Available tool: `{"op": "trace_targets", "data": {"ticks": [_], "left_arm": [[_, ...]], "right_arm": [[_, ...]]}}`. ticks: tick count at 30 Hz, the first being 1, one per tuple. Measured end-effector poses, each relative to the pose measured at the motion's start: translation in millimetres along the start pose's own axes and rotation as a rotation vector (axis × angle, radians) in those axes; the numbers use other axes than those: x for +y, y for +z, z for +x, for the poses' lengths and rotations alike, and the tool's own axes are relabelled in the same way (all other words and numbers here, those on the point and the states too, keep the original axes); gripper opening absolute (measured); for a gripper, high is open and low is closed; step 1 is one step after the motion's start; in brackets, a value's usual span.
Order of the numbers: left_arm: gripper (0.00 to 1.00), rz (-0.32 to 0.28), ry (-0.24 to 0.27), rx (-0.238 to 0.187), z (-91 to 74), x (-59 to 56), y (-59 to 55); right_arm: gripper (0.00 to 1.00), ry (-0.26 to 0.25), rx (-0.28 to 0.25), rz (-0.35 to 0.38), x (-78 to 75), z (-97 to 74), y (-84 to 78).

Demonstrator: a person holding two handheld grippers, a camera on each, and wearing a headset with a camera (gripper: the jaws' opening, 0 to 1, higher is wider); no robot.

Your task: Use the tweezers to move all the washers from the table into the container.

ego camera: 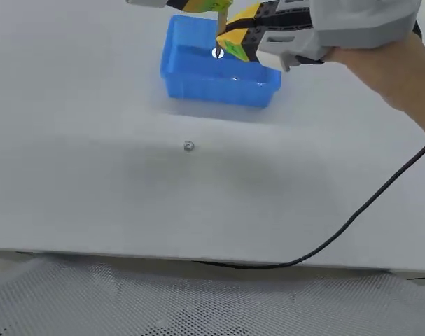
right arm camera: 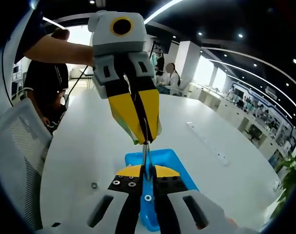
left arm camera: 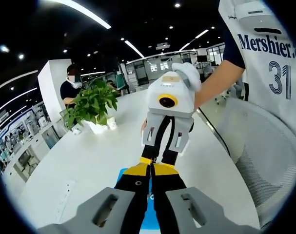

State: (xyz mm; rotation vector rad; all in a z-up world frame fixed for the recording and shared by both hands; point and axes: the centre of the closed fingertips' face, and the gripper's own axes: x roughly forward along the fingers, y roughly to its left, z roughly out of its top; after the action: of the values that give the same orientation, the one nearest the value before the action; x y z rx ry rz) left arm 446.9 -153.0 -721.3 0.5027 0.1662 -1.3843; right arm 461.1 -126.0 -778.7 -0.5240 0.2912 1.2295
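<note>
A blue container (ego camera: 198, 87) stands at the far middle of the white table. Thin tweezers (ego camera: 218, 31) hang over it with a washer (ego camera: 218, 53) in their tips. My left gripper (ego camera: 213, 10) comes in from the far side, shut on the tweezers' upper end. My right gripper (ego camera: 230, 43) comes from the right, its yellow tips pressed shut on the tweezers lower down. In the right gripper view the tweezers (right arm camera: 146, 153) run from the left gripper (right arm camera: 145, 139) into my own jaws (right arm camera: 148, 171), above the container (right arm camera: 167, 158). Another washer (ego camera: 189, 145) lies on the table in front of the container.
A black cable (ego camera: 352, 217) trails across the table's right side and over its front edge. A mesh chair seat shows below that edge. A potted plant (left arm camera: 91, 105) and a power strip (right arm camera: 206, 141) sit further along the table. People stand in the background.
</note>
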Motion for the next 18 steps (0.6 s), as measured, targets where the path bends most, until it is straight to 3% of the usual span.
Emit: {"op": "trace_targets", "data": {"ticks": [8, 11, 13, 18], "left_arm": [[0.03, -0.052, 0.002, 0.009, 16.9, 6.6, -26.6], [0.04, -0.079, 0.019, 0.008, 16.9, 9.7, -35.5], [0.03, -0.111, 0.028, -0.014, 17.5, 12.9, -36.1], [0.03, -0.127, 0.041, -0.026, 18.9, 13.5, -36.1]], "right_arm": [[0.08, 0.021, 0.038, 0.041, -4.0, 19.1, -25.6], [0.02, 0.006, 0.049, 0.071, -5.2, 20.6, -32.4], [0.02, 0.019, 0.043, 0.072, 1.8, 23.8, -31.9], [0.05, 0.001, 0.038, 0.102, -0.6, 20.9, -32.6]]}}
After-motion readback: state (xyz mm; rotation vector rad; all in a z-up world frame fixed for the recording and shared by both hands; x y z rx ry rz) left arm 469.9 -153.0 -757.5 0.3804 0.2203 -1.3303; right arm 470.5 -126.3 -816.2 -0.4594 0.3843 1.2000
